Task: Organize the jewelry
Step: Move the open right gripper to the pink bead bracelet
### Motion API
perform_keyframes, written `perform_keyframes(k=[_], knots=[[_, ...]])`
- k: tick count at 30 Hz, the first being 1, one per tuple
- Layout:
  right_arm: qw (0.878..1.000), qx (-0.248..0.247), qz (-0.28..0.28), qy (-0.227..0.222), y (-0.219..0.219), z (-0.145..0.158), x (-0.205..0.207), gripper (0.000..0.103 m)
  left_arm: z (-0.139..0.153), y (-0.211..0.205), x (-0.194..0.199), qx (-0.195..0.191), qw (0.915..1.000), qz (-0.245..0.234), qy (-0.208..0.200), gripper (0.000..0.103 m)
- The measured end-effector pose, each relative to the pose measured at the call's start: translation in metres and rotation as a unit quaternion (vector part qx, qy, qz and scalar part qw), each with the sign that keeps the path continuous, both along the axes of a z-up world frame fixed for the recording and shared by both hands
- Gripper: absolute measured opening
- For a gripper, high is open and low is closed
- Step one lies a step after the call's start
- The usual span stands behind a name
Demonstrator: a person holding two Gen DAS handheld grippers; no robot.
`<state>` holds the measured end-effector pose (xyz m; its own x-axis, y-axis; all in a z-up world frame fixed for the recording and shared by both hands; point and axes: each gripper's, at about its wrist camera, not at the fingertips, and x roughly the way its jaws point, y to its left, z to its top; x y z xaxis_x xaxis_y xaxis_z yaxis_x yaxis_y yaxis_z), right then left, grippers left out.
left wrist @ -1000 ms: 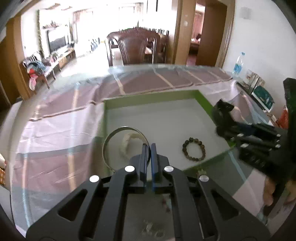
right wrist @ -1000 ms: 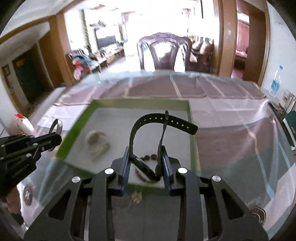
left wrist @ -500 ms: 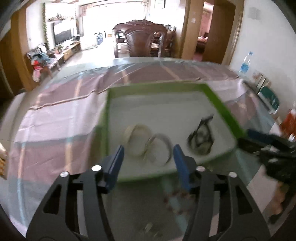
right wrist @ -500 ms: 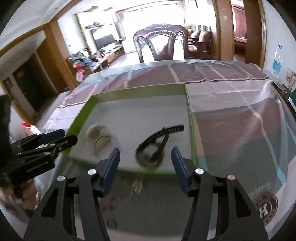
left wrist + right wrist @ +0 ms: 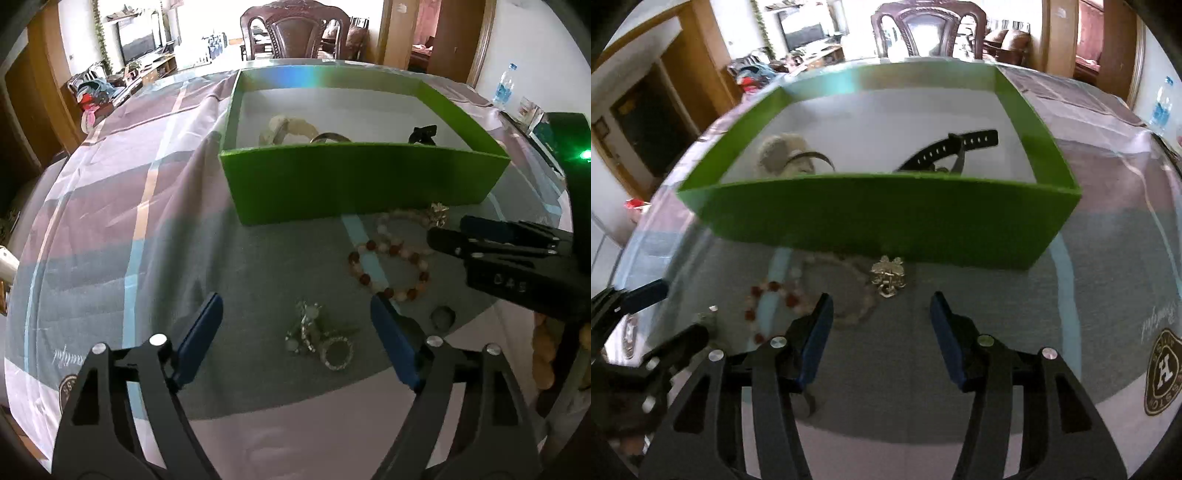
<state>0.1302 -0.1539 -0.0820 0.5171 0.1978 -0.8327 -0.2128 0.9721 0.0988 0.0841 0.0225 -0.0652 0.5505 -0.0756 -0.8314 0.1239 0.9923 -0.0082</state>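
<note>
Both the left gripper (image 5: 295, 339) and right gripper (image 5: 881, 332) hover with fingers apart and empty. On the worktop before the green box (image 5: 354, 184), the beaded bracelet (image 5: 388, 269) looks light and floppy, probably best pinched across one strand.

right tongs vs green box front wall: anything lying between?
Yes. In the right wrist view a gold pendant on a pale bead strand lies between the open right tongs and the green box.

We see a green box (image 5: 354, 184) holding a black watch strap (image 5: 947, 151) and pale bangles (image 5: 288, 127). Before it on the desk lie a red-and-pale bead bracelet (image 5: 391, 271), a metal pendant (image 5: 888, 277) and silver trinkets (image 5: 317, 334).
</note>
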Motion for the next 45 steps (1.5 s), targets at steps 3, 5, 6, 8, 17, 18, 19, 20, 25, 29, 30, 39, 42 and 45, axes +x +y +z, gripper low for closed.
perform_keyframes(k=[3, 5, 6, 8, 17, 18, 19, 20, 25, 29, 30, 39, 42, 45], knots=[[1.0, -0.014, 0.012, 0.014, 0.001, 0.0, -0.009, 0.055, -0.006, 0.001, -0.003, 0.001, 1.0, -0.001, 0.004, 0.084], [0.999, -0.042, 0.02, 0.016, 0.0, 0.0, -0.018, 0.055, -0.007, 0.002, -0.005, 0.003, 1.0, 0.0, 0.006, 0.084], [0.998, -0.062, 0.028, 0.013, 0.0, -0.001, -0.027, 0.056, -0.007, 0.002, -0.007, 0.003, 1.0, 0.0, 0.005, 0.084], [0.996, -0.076, 0.044, 0.011, -0.002, 0.0, -0.041, 0.058, -0.007, 0.002, -0.01, 0.003, 1.0, -0.001, 0.002, 0.084], [0.998, -0.041, 0.049, -0.012, -0.014, 0.025, -0.053, 0.058, -0.011, -0.004, -0.019, 0.001, 0.9997, 0.022, -0.011, 0.086], [0.998, -0.032, 0.059, -0.012, -0.01, 0.028, -0.05, 0.058, -0.011, -0.006, -0.021, -0.001, 0.9997, 0.02, -0.011, 0.087], [0.997, -0.024, 0.073, -0.01, -0.004, 0.032, -0.046, 0.058, -0.013, -0.007, -0.024, -0.002, 0.9998, 0.018, -0.011, 0.087], [0.997, -0.024, 0.078, -0.011, 0.0, 0.034, -0.042, 0.058, -0.014, -0.008, -0.026, -0.001, 0.9998, 0.017, -0.01, 0.087], [0.999, -0.021, 0.044, 0.0, 0.018, 0.026, -0.008, 0.058, -0.02, -0.01, -0.034, 0.004, 0.9999, 0.01, -0.007, 0.087], [0.999, -0.031, 0.002, 0.02, 0.022, 0.011, 0.01, 0.058, -0.02, -0.006, -0.037, 0.001, 0.9999, 0.009, -0.008, 0.088], [0.999, -0.034, -0.011, 0.011, 0.022, 0.011, 0.012, 0.058, -0.02, -0.005, -0.037, 0.0, 0.9999, 0.008, -0.008, 0.088], [0.996, -0.084, -0.018, 0.016, 0.017, 0.011, 0.01, 0.061, -0.021, 0.0, -0.036, -0.002, 1.0, 0.004, -0.009, 0.089], [0.996, -0.089, -0.004, 0.029, 0.013, 0.012, 0.003, 0.064, -0.02, -0.001, -0.035, -0.003, 0.9999, 0.0, -0.01, 0.09], [0.995, -0.096, 0.01, 0.04, 0.005, 0.014, -0.012, 0.066, -0.02, -0.002, -0.035, -0.001, 0.9999, -0.002, -0.011, 0.09]])
